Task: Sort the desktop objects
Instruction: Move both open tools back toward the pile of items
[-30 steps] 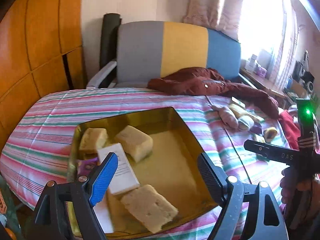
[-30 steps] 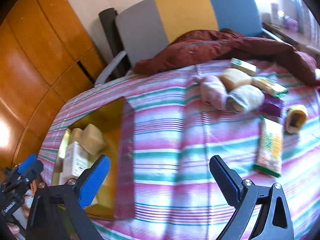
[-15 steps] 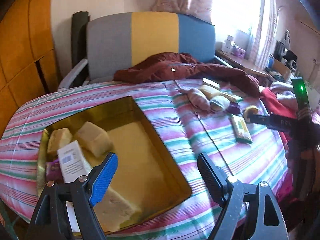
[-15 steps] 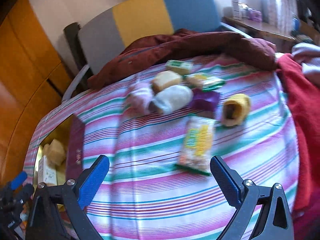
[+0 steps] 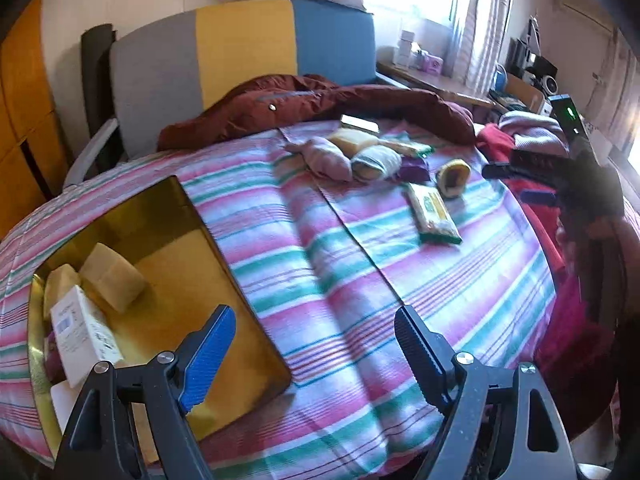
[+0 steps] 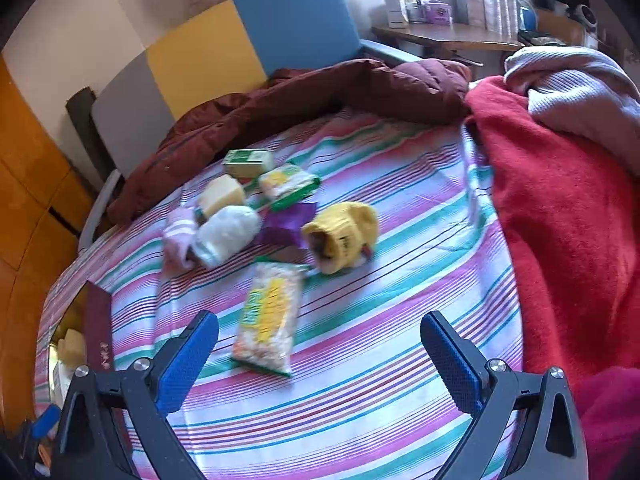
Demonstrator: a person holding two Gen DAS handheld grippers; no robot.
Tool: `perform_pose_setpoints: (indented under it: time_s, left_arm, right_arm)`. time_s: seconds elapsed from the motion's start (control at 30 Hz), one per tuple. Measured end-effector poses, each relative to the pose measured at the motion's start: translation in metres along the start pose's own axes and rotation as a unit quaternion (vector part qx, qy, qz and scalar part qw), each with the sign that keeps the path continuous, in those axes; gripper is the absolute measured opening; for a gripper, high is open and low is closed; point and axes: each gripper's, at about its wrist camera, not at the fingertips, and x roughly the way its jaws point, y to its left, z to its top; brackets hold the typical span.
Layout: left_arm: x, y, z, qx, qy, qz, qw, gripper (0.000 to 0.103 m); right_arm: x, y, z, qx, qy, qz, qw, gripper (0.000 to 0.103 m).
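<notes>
Seating: chair back [image 5: 240,52] in grey, yellow and blue panels, pale armrest on its left
Left wall: orange wood panelling [image 5: 20,120]
Window: bright daylight through pale curtains [image 5: 480,20] — pretty blown out
Far right: wooden desk [image 6: 448,42] cluttered with small boxes

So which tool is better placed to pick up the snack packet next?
Right. The right tool is open with the snack packet just ahead between its fingers. The left tool, also open, sits by the box, far from it.
</notes>
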Motion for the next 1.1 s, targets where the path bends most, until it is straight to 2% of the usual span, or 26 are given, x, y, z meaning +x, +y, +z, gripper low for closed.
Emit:
perform_pose_setpoints:
  time_s: [0.4, 0.63, 0.77, 1.1]
  left_arm:
    - [0.020, -0.013, -0.002, 0.018, 0.024, -0.004, 0.9995, 0.083]
    - [0.036, -0.022, 0.005, 0.021, 0.037, -0.008, 0.9991, 0.083]
    - [0.050, -0.033, 0.016, 0.029, 0.043, -0.014, 0.9986, 0.083]
    - [0.095, -0.073, 0.053, 0.045, 0.054, -0.035, 0.9969, 0.083]
  right_arm:
    - [0.028, -0.016, 0.030, 0.014, 0.005, 0.002, 1.000, 0.101]
    - [0.056, -0.030, 0.048, 0.036, 0.000, 0.025, 0.999, 0.102]
    - [0.072, -0.040, 0.049, 0.064, 0.008, 0.051, 0.997, 0.101]
    - [0.074, -0.039, 0.053, 0.067, 0.011, 0.068, 0.995, 0.101]
